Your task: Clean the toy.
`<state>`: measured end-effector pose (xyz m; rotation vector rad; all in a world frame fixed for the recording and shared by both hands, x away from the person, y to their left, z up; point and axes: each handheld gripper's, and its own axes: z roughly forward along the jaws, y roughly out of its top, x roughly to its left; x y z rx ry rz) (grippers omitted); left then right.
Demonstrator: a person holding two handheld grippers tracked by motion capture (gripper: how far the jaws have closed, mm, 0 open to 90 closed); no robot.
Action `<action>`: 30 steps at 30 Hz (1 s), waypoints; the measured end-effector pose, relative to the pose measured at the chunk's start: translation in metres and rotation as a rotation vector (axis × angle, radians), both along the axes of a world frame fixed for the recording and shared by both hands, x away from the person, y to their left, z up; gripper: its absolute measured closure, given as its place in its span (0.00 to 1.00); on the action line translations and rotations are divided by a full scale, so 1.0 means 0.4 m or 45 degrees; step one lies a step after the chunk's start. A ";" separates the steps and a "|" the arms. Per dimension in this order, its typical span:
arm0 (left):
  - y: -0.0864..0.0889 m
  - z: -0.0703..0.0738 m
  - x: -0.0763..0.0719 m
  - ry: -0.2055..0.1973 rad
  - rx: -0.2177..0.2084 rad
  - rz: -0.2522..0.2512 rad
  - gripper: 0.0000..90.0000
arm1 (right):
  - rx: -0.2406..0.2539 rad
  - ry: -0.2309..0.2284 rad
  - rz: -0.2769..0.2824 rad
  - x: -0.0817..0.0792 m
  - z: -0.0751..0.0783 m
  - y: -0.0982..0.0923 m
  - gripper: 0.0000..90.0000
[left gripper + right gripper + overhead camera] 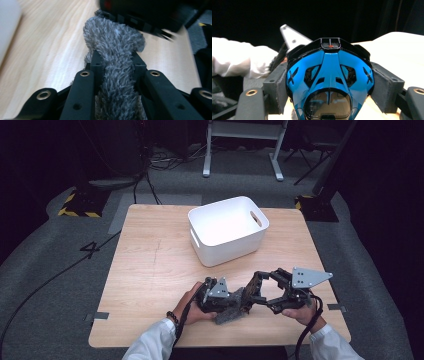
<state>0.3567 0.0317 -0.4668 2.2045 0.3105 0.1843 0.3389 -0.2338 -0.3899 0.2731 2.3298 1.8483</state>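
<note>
A grey fuzzy cloth [230, 309] lies bunched near the table's front edge, and my left gripper [234, 299] is shut on it. In the left gripper view the cloth [117, 45] rises between the two black jaws, its far end up against a dark blurred body [140, 15]. My right gripper [258, 290] faces the left one and is shut on a blue and black toy car [329, 72]. The car's sides are clamped by the padded jaws, its windscreen towards the camera. Where it meets the cloth, the car [254, 289] looks dark in the high view.
A white bin [227, 230] with handle slots stands at the back middle of the wooden table [150, 270]. A person's white sleeve [237, 60] and the left gripper's grey plate [293, 37] show behind the car. Cables and a desk frame are on the floor beyond.
</note>
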 end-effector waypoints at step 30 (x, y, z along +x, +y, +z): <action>0.024 0.045 -0.033 0.024 -0.189 -0.127 0.80 | -0.006 0.014 -0.060 0.017 -0.016 -0.005 0.29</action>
